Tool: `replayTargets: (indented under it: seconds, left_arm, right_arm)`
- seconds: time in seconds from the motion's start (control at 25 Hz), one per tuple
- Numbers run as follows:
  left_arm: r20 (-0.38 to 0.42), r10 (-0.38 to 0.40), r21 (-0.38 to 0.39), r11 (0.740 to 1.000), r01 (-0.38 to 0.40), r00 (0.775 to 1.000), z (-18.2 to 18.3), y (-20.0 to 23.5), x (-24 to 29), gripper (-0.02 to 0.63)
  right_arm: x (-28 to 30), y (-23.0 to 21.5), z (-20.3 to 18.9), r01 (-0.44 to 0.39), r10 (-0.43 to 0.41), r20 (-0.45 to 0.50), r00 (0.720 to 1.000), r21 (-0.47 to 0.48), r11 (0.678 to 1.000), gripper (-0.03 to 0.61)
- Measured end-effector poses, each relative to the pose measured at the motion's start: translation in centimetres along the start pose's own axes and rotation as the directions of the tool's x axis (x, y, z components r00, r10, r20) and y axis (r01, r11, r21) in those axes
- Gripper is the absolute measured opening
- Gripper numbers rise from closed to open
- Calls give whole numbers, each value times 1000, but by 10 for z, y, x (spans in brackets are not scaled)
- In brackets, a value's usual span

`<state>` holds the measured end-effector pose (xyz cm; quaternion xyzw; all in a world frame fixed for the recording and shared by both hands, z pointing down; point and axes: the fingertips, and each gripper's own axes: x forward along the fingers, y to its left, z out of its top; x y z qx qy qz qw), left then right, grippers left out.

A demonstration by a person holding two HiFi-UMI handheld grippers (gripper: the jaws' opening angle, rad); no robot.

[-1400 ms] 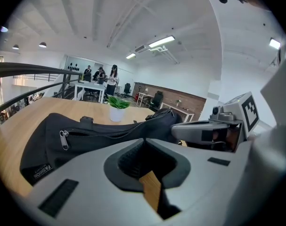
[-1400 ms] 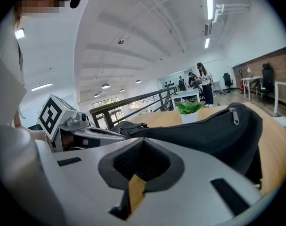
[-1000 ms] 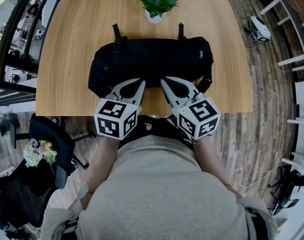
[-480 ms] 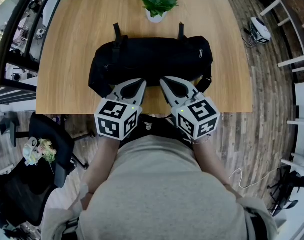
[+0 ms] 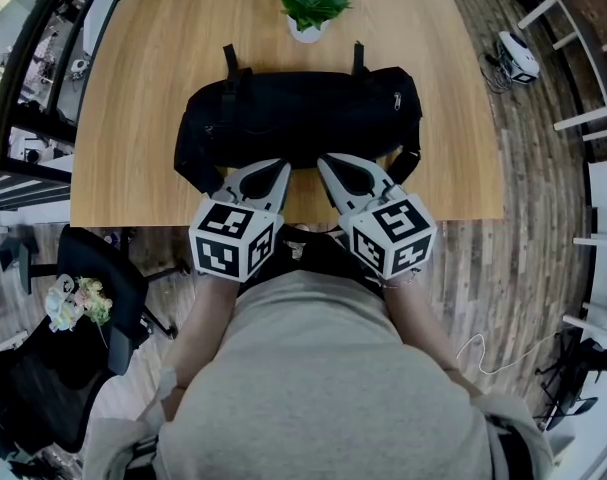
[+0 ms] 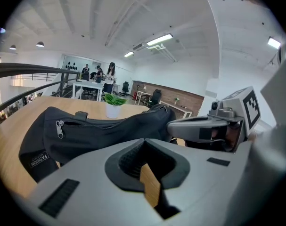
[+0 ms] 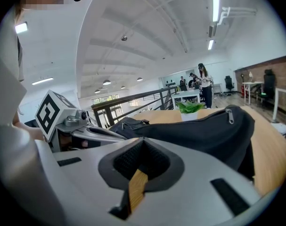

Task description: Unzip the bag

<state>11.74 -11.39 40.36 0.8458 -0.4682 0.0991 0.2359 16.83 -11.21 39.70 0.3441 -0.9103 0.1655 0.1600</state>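
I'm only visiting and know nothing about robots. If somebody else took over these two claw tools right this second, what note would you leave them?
Left gripper: shut, empty, tips at the near side of the black bag; contact unclear.
Right gripper: shut, empty, beside the left one.
Bag: lies lengthwise across the wooden table, with a potted plant behind it. It has a left zipper pull and a right zipper pull.
Done: nothing; the zips look closed.
Left: grip a pull and draw it along the bag.
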Motion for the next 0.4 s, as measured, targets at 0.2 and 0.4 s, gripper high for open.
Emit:
replayTargets:
  seconds: [0.2, 0.4]
  left_arm:
    - [19, 0, -12, 1000, 0, 1000, 2, -2, -3, 17]
    - [21, 0, -6, 1000, 0, 1000, 1, -6, -5, 17]
  right_arm:
    - [-5, -1, 2, 19, -19, 12, 1000, -4, 1000, 6]
    - [-9, -1, -1, 28, -28, 11, 1000, -10, 1000, 6]
